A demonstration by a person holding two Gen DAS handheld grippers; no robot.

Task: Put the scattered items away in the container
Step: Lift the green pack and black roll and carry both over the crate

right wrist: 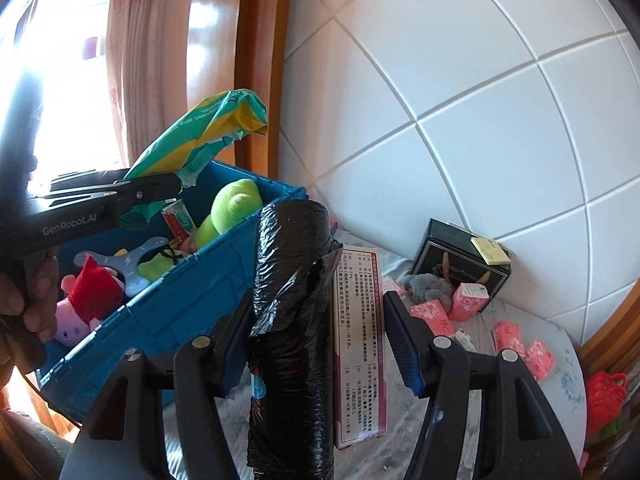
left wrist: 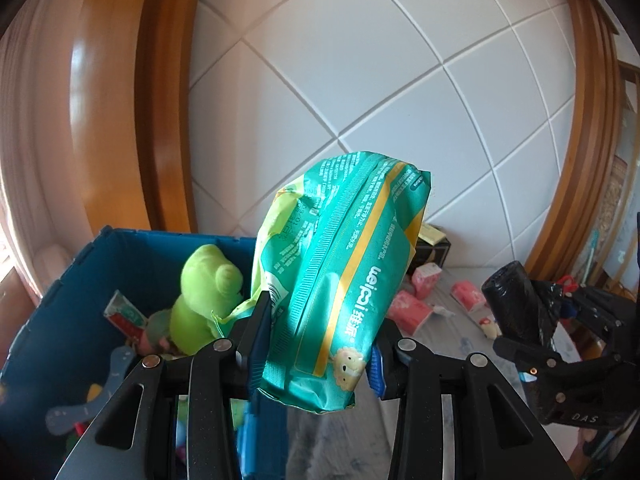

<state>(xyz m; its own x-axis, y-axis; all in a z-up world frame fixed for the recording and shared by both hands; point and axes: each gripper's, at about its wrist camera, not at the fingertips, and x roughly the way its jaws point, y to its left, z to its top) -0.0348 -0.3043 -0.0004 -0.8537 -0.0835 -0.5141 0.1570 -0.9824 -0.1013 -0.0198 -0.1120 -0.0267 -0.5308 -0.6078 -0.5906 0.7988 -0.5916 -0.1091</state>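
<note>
The green wet-wipes pack [left wrist: 340, 280] in the middle of the left wrist view carries the white brand word "weicai" with Chinese characters beside it. At lower right, the other gripper's black body [left wrist: 576, 396] shows "DAS". In the right wrist view, at left, the left gripper [right wrist: 76, 216] reads "GenRobot.AI". The small print on the white-and-purple box [right wrist: 360, 344] is unreadable.

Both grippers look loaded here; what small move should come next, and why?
Probably lower the left gripper a little and open it. It grips the green pack, which the right wrist view shows raised above the blue bin, already holding toys. The right gripper, with the black roll between its fingers, sits outside the bin, so it would go second.
</note>
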